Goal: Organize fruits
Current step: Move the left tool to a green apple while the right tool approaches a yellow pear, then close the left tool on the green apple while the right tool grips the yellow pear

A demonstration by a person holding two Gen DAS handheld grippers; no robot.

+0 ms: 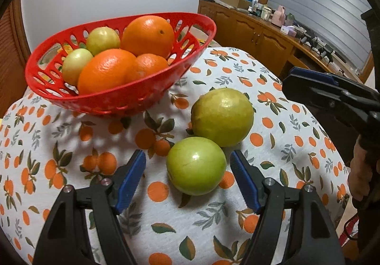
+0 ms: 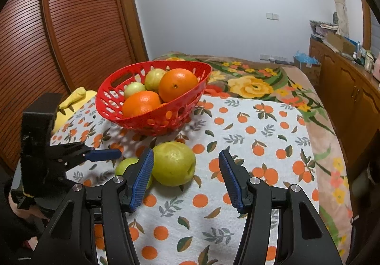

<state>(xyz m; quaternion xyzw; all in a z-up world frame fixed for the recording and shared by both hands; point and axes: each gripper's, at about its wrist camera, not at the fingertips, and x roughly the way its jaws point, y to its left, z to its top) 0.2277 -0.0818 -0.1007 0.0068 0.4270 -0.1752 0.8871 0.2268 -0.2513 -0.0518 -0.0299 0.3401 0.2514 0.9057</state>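
In the left wrist view, the left gripper (image 1: 187,178) has its two blue pads apart, and the small green fruit (image 1: 196,165) lies between them on the orange-print cloth (image 1: 280,146); the pads do not touch it, so nothing is held. Just behind this fruit, and touching it, is the larger yellow-green fruit (image 1: 222,117). Further back on the left stands the red basket (image 1: 133,96), which contains three oranges and two pale green fruits. The right gripper (image 1: 308,84) comes in from the right edge, seen from the side, with a hand (image 1: 361,170) under it. In the right wrist view, the right gripper (image 2: 186,180) has its fingers moderately apart and empty; the larger yellow-green fruit (image 2: 174,163) is just beyond the left pad, near the gap between them. The small green fruit (image 2: 125,166) is partly hidden behind that pad. The left gripper (image 2: 104,155) reaches in from the left, toward the small fruit. The red basket (image 2: 156,122) stands behind, and beyond the cloth is a flowered blanket (image 2: 256,84).
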